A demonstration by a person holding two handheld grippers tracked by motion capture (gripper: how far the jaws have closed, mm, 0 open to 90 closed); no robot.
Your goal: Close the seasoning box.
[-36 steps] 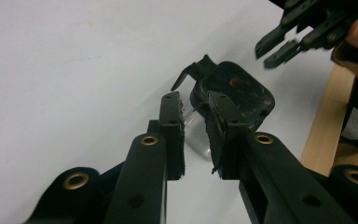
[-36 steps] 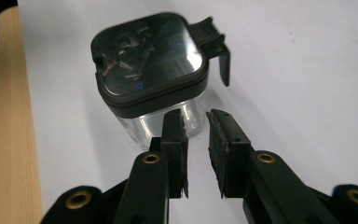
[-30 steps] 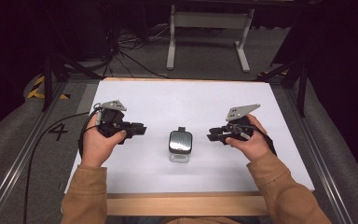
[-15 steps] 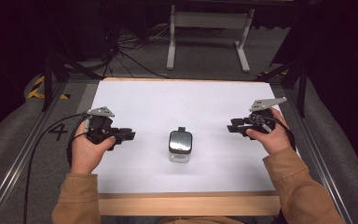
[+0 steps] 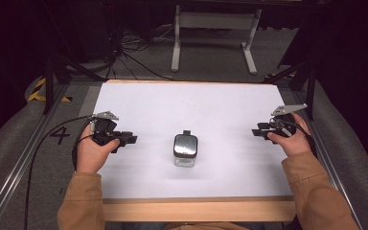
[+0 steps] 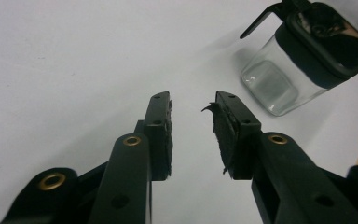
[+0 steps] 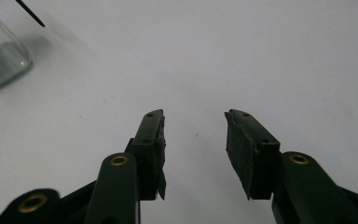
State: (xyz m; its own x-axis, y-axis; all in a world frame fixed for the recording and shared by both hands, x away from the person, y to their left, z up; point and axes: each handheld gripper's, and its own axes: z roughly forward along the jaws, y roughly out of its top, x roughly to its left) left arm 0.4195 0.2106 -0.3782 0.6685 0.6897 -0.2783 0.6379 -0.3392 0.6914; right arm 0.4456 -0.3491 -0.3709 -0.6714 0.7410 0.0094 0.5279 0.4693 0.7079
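The fingers (image 6: 161, 135) of both the left gripper (image 5: 124, 139) and right gripper (image 5: 260, 131) have just been opening and stand spread and empty, well apart from the small glass jar (image 5: 185, 151) at the table's middle, which looks hard, slippery and breakable, best gripped across its flat sides below the black lid (image 5: 186, 143).

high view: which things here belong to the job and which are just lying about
Job: glass jar with black lid; left gripper, open and empty; right gripper, open and empty.

Lying about: white table; cables on the floor; metal stand.

White table (image 5: 148, 105) on grey floor (image 5: 211, 57), dark surroundings.
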